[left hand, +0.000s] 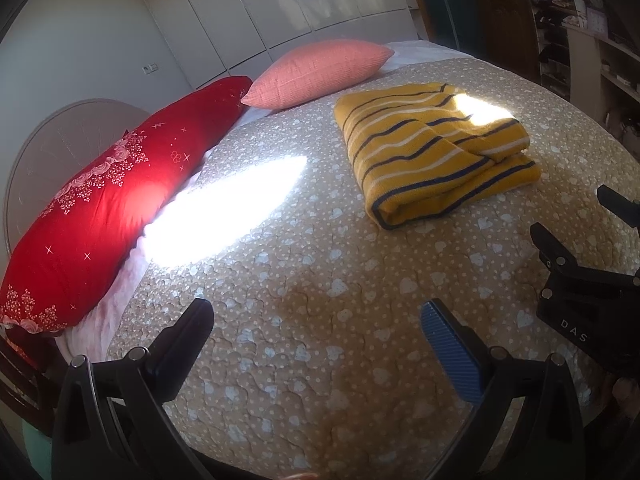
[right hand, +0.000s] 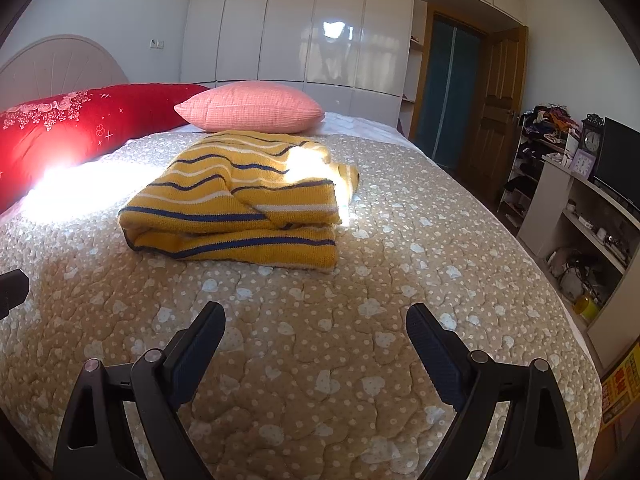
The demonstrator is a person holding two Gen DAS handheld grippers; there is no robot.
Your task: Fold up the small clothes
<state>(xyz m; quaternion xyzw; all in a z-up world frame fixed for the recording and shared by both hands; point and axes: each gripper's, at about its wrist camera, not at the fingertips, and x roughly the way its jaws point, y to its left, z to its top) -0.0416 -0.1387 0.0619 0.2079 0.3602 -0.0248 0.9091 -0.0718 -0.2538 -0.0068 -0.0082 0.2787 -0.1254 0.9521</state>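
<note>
So from my seat it's one sweater on the bed, yellow knit with dark blue and white stripes, folded into a chunky rectangle. It sits toward the head end, just short of the pillows, and nothing is touching it. A patch of sun falls across its top corner.

Two grippers, both empty. My left gripper hangs over bare quilt with the jaws spread wide, one blue pad catching the light. The sweater is ahead and off to its right, well apart from the fingertips. My right gripper is spread wide too, nothing between the fingers, pointing pretty much straight at the sweater's folded edge but with a stretch of quilt between. In the left wrist view I can see that right gripper poking in from the right edge, black, with letters on it.

Pillows: two. One long red pillow with white flowers along the headboard, and one pink pillow beside it, just behind the sweater.

The quilt is tan with white hearts and dots. One big sun patch sits next to the red pillow. White wardrobe behind the bed, cluttered shelves on the right with two clocks.
</note>
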